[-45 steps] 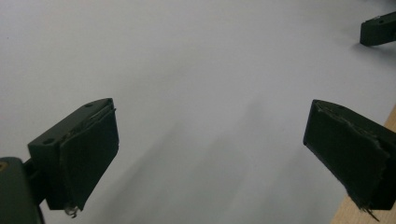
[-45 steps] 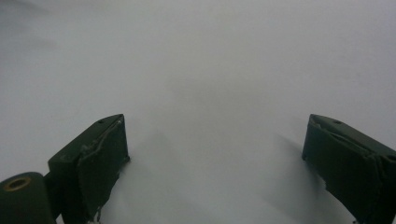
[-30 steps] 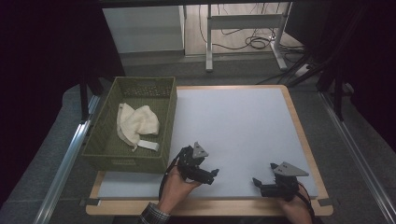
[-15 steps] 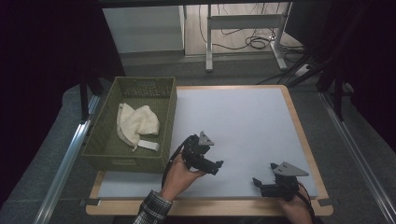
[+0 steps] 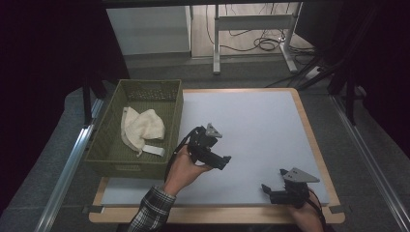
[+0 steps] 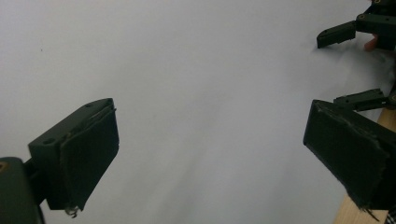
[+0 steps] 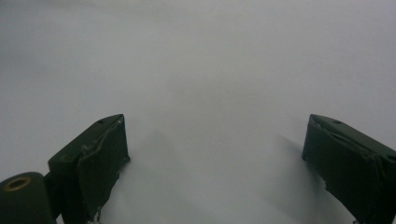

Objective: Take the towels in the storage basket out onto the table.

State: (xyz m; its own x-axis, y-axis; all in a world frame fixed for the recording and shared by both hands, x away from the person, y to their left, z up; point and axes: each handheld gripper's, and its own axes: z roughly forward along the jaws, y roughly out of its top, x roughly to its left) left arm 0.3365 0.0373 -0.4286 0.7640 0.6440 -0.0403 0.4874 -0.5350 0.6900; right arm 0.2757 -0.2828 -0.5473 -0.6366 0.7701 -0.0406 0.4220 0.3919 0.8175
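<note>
Both grippers, left (image 5: 223,161) and right (image 5: 267,189), gape wide and empty, the left raised near the basket (image 5: 175,112), likely for the cloth (image 5: 141,127).

I take the bench (image 5: 251,121), white-topped with a wooden rim, as my landmark. Beyond its far edge I see a pale cabinet panel (image 5: 147,30), and to the right of that a metal desk frame (image 5: 251,21) standing on the floor with black cables (image 5: 263,44) coiled beneath it. Along the bench's left and right sides run aluminium rails (image 5: 67,164). Grey carpet (image 5: 43,183) surrounds the bench.
</note>
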